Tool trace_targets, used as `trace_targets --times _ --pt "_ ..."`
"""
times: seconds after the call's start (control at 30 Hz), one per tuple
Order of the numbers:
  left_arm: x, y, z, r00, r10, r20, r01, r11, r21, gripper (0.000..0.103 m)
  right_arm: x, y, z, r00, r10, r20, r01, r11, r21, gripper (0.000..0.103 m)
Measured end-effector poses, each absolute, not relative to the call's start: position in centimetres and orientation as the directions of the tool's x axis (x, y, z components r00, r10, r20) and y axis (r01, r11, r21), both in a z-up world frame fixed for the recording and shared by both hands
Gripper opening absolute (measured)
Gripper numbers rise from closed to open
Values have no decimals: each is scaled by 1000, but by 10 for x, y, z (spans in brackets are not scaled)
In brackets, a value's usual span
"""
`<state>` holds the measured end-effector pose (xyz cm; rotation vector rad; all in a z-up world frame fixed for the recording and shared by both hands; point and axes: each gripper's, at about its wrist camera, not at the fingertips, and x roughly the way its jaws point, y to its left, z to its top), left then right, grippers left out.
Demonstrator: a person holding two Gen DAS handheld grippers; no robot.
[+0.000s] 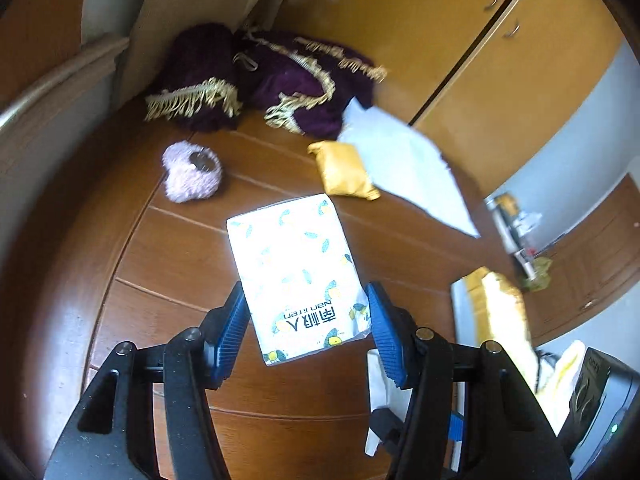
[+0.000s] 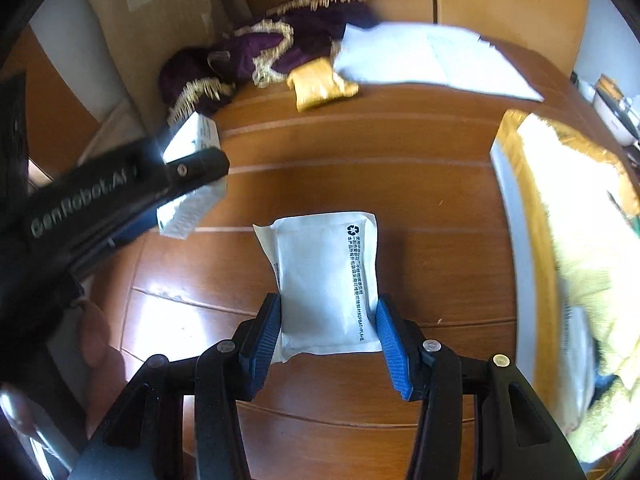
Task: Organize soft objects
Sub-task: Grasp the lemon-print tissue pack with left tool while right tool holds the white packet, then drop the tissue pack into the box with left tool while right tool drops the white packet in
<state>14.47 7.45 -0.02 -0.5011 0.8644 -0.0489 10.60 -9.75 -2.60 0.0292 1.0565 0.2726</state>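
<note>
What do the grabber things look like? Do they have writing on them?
Both tongs, left and right, are black frames with silver rivets at the joints. Each has two fingers faced with ribbed blue pads. In the right wrist view, the left tongs' black side carries pale lettering that looks like "GenRobot.AI". No cables or sleeves show.

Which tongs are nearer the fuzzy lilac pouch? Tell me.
Left. The left tongs, gripping a printed tissue pack, sit just beyond the fuzzy lilac pouch. The right tongs hold a white packet; no pouch in their view.
</note>
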Motion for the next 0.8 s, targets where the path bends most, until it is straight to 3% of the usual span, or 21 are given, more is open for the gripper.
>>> trace_targets --times 0.53,0.8 --pt "149 76 3 657 -298 -693 -136 857 -497 57 106 -127 10 532 349 -772 -249 935 251 49" --pt "140 68 13 677 -313 -666 -89 863 -496 57 106 -148 20 559 321 -765 -209 947 244 49"
